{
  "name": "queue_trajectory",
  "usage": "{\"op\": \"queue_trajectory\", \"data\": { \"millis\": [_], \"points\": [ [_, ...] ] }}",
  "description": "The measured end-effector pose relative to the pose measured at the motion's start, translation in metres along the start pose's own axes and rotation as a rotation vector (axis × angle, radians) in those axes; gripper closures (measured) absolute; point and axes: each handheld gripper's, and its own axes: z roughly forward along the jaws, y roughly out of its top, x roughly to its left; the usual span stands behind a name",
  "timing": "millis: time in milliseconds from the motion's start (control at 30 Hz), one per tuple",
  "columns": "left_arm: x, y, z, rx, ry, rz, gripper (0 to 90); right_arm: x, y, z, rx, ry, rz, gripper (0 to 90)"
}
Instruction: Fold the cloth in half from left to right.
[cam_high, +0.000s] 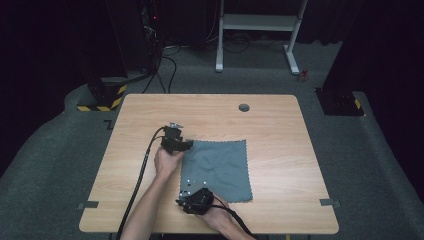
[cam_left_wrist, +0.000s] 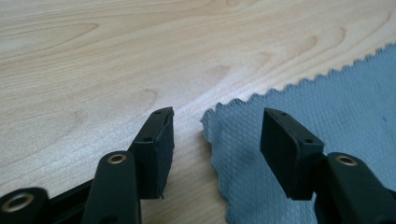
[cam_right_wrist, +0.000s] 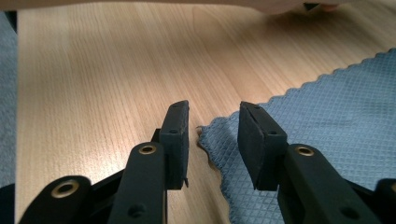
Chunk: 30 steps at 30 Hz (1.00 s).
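the right gripper (cam_right_wrist: 212, 140) sits nearest the person, its jaws released and spread around the near left corner of the blue-grey cloth (cam_right_wrist: 299, 140); that corner lies flat between the pads, gripped by neither. farther out, the left gripper (cam_left_wrist: 217, 149) also stands released, wider, and the cloth's far left corner lies between its fingers (cam_left_wrist: 156, 149), nearer the right-hand pad. beyond both sets of fingers the cloth spreads away over the wooden table (cam_high: 150, 110), and a small round hole (cam_high: 244, 107) sits near the far edge.
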Motion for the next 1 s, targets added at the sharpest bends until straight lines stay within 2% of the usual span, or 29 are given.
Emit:
{"op": "queue_trajectory", "data": {
  "millis": [67, 167, 267, 400, 433, 467, 633, 767, 933, 1000],
  "points": [
    [0.000, 0.000, 0.000, -0.001, 0.008, 0.003, 49.1, 0.001, -0.001, 0.001, 0.008, -0.010, -0.006, 63.3],
    [-0.003, -0.001, 0.001, -0.003, 0.036, 0.034, 53.4, 0.002, -0.001, 0.001, 0.010, -0.011, -0.005, 65.8],
    [-0.002, 0.000, 0.001, -0.001, 0.048, 0.035, 58.6, 0.004, -0.001, 0.000, 0.012, -0.015, -0.023, 72.3],
    [-0.003, 0.000, 0.001, -0.002, 0.064, 0.033, 63.3, 0.004, -0.001, -0.001, 0.013, -0.020, -0.020, 79.7],
    [-0.005, 0.001, 0.002, -0.002, 0.066, 0.038, 63.3, 0.004, -0.001, -0.001, 0.013, -0.020, -0.020, 79.7],
    [-0.008, 0.000, 0.003, -0.005, 0.079, 0.059, 65.8, 0.004, -0.001, -0.001, 0.014, -0.028, -0.028, 82.1],
    [-0.008, 0.003, 0.004, 0.005, 0.072, 0.052, 74.5, 0.005, -0.002, -0.001, 0.015, -0.054, -0.042, 88.3],
    [-0.011, 0.007, 0.006, 0.027, 0.064, 0.068, 79.0, 0.004, -0.003, -0.001, 0.006, -0.050, -0.034, 89.2],
    [-0.009, 0.009, 0.008, 0.029, 0.036, 0.045, 88.2, 0.002, -0.004, -0.002, 0.005, -0.038, -0.007, 89.6],
    [-0.008, 0.010, 0.007, 0.022, 0.021, 0.030, 88.8, -0.001, -0.005, -0.006, -0.002, -0.034, 0.002, 89.7]
  ]
}}
